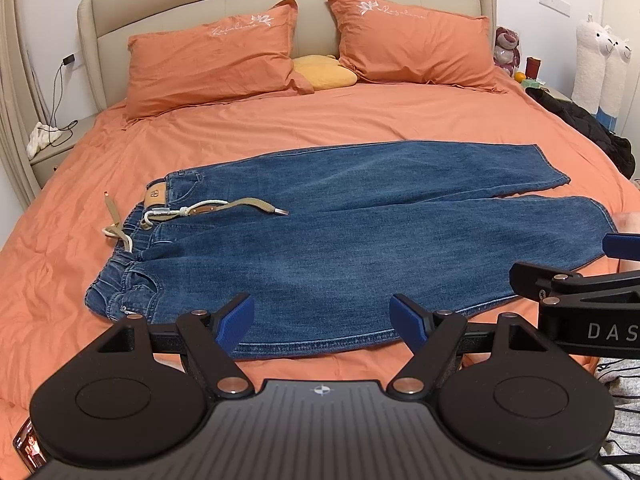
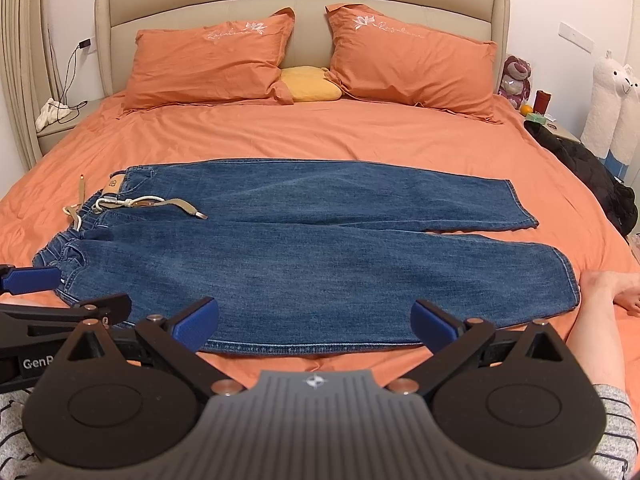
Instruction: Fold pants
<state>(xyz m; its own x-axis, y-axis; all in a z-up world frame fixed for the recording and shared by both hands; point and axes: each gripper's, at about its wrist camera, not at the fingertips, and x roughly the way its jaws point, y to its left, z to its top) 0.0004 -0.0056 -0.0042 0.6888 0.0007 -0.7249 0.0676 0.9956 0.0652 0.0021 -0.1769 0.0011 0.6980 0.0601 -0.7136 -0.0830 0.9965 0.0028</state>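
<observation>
Blue jeans [image 1: 340, 240] [image 2: 304, 256] lie flat across the orange bed, waistband to the left, both legs spread to the right. A tan belt [image 1: 224, 209] [image 2: 160, 204] with a white cord lies loose over the waistband. My left gripper [image 1: 322, 326] hovers open over the near hem of the closer leg, blue pads apart with nothing between them. My right gripper [image 2: 315, 322] is also open above that same near edge, holding nothing. Each gripper shows at the edge of the other's view, the right gripper [image 1: 580, 276] and the left gripper [image 2: 48, 292].
Two orange pillows [image 2: 208, 64] [image 2: 412, 64] and a yellow cushion [image 2: 310, 85] sit at the headboard. A dark jacket [image 2: 588, 172] lies at the bed's right edge. A person's bare foot [image 2: 608, 288] rests by the leg hems. Nightstands flank the bed; a phone [image 1: 28, 446] lies near left.
</observation>
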